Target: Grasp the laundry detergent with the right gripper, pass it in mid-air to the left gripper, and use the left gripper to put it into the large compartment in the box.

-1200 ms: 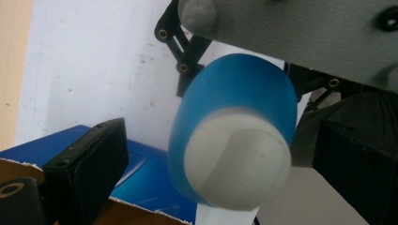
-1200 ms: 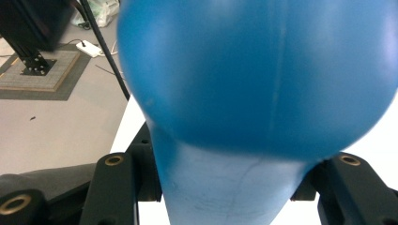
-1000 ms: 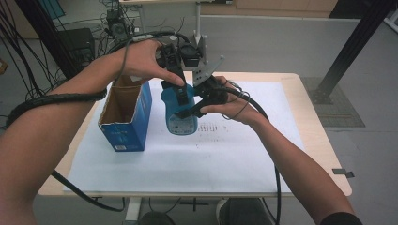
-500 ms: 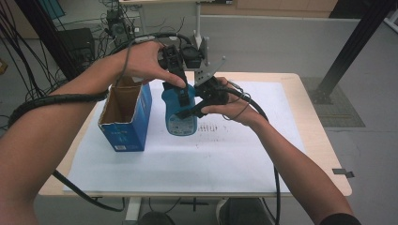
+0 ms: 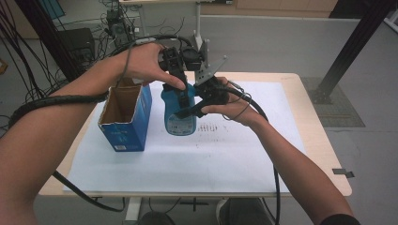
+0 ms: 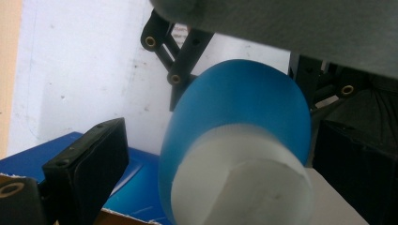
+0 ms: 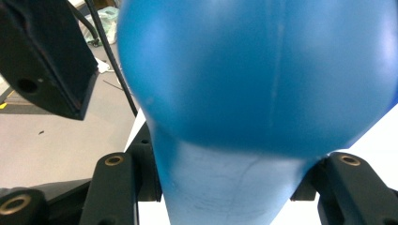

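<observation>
Blue plastic bottle with white cap, held upright above table centre, just right of open blue cardboard box. Right gripper jaws clenched on body. Left gripper jaws straddle cap, grip unclear. Looks light, stiff, smooth, slippery; waist safest hold.

Both hand-held grippers raised, clamped

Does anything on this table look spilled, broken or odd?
Nothing looks spilled or broken. The blue plastic bottle with a white cap is held above the white paper sheet in the right claw. The open blue cardboard box stands upright beside it; faint dark smudges mark the sheet.
</observation>
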Available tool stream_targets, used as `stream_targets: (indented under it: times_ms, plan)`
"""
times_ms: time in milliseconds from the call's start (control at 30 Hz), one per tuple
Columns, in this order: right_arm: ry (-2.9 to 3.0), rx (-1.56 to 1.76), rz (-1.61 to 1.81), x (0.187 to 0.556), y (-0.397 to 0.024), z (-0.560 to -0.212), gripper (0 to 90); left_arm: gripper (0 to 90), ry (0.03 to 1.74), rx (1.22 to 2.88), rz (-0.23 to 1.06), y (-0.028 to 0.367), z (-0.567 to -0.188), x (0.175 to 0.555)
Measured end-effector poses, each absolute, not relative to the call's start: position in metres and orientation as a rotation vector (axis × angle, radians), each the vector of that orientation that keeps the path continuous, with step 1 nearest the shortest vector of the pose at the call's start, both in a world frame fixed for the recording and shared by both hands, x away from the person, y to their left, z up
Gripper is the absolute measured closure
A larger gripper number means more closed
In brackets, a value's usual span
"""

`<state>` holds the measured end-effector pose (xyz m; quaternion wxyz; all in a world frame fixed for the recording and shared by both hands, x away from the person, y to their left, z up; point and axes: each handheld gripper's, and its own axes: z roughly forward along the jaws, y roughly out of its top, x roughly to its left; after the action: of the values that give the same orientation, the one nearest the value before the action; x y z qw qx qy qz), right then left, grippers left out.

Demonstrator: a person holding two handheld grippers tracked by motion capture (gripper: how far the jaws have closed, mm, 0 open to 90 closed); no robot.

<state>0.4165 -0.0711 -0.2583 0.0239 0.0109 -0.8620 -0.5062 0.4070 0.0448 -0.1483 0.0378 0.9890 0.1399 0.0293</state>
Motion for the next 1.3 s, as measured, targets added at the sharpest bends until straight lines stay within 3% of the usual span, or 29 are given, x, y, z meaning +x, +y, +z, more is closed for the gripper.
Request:
stream_targets:
  times_ms: [1300]
  plan:
    - [-2.652, 0.056, -1.595, 0.4144, -0.0746, -0.2548, 43.7, 4.8, 0.41, 3.051, 0.088, 0.0418, -0.1521, 0.4071]
